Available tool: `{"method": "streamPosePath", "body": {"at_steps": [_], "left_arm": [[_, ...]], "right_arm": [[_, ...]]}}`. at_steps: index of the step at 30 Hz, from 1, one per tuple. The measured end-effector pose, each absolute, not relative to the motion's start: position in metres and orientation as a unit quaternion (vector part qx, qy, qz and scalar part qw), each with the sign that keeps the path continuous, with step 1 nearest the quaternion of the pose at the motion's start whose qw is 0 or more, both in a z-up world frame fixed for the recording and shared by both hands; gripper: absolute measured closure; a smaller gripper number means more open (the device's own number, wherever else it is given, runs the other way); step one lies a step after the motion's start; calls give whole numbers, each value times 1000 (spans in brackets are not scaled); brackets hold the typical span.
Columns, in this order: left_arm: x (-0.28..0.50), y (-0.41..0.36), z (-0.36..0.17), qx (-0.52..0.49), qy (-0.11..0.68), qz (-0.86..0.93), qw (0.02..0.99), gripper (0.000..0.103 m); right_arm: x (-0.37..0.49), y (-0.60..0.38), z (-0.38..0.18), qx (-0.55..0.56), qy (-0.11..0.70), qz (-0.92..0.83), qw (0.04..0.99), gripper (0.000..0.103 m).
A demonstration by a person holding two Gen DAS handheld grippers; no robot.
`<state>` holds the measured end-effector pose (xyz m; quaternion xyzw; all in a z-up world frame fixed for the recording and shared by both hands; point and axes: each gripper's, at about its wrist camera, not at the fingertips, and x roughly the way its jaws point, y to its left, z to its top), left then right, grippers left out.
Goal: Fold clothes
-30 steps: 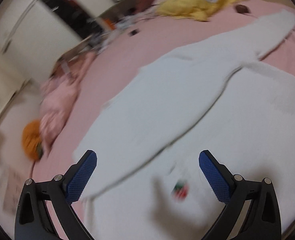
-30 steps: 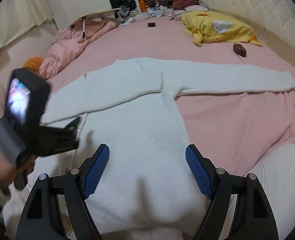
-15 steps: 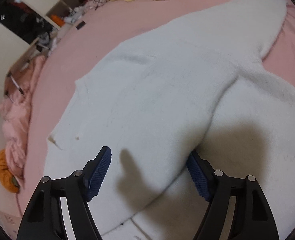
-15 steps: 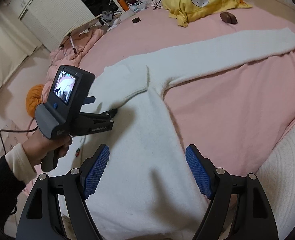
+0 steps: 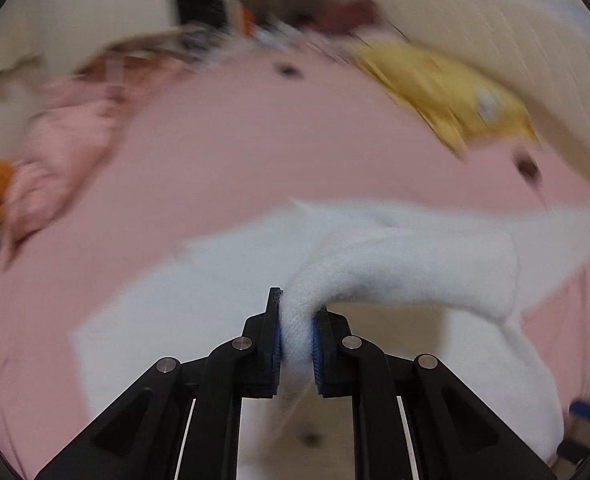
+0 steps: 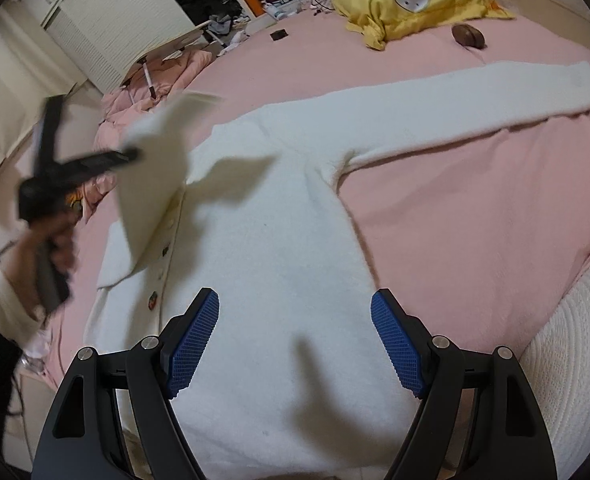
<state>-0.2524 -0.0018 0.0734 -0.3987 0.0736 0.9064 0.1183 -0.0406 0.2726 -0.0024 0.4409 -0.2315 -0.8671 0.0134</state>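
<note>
Pink bed (image 6: 475, 208) bears white cardigan (image 6: 279, 264); yellow pillow (image 6: 415, 4) behind.

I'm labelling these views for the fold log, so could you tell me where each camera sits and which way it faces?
Left wrist: on the left gripper, looking across the pink bed; its own fingers pinch the white cardigan.
Right wrist: on the right gripper, open above the cardigan's body; the left gripper and hand show.
Shared: cardigan, bed, yellow pillow.
</note>
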Motion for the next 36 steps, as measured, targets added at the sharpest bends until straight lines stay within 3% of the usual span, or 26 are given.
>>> {"method": "streamPosePath", "body": {"at_steps": [5, 11, 18, 24, 26, 28, 31, 36], "left_arm": [[-250, -139, 125, -327, 26, 945, 1, 91], [-204, -311, 128, -283, -13, 948, -147, 91], [-142, -472, 57, -298, -88, 908, -280, 91], [-107, -545, -27, -343, -175, 868, -313, 91], [-101, -545, -46, -364, -187, 851, -328, 79], [-92, -548, -59, -379, -199, 826, -366, 43], [-63, -552, -57, -351, -211, 803, -432, 39], [-58, -521, -17, -310, -106, 772, -544, 39]], "right_arm": [[-42, 257, -1, 437, -192, -879, 16, 24], [-45, 234, -1, 449, -136, -883, 9, 24], [-49, 216, -1, 478, -124, -869, -15, 24], [-54, 180, 6, 488, -82, -869, -5, 24], [-57, 169, 6, 491, -72, -868, 4, 24], [-59, 157, 7, 494, -61, -867, 14, 24], [-59, 144, 5, 499, -47, -865, 29, 24], [-59, 135, 4, 503, -43, -862, 36, 24]]}}
